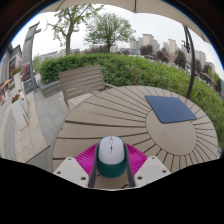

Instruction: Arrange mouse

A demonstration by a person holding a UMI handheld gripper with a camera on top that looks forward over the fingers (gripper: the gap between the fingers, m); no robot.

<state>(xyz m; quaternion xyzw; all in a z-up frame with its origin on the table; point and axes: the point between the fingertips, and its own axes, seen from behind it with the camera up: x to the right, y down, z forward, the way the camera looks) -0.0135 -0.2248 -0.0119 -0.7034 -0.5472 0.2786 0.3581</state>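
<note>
Gripper point(111, 168) sits low over the near edge of a round slatted wooden table point(120, 118). Pink pads point(87, 156) on both fingers flank a white and teal mouse point(111, 155). Mouse is between the fingers, nose pointing away toward the table centre, white on top and teal at the near end. Pads look pressed against both sides of the mouse, so the fingers appear closed on it, though contact on the right side is hard to confirm. Cannot tell whether the mouse is lifted or resting on the slats.

Relative to the mouse: a dark blue mouse pad point(170, 108) lies flat on the table, beyond and to the right, well apart. A wooden bench point(82, 82) stands beyond and to the left, off the table on the paving. A green hedge point(130, 68) runs behind the table, a dark pole point(189, 66) rises at the far right, and trees point(108, 28) and buildings point(150, 43) sit farther back under a pale sky.
</note>
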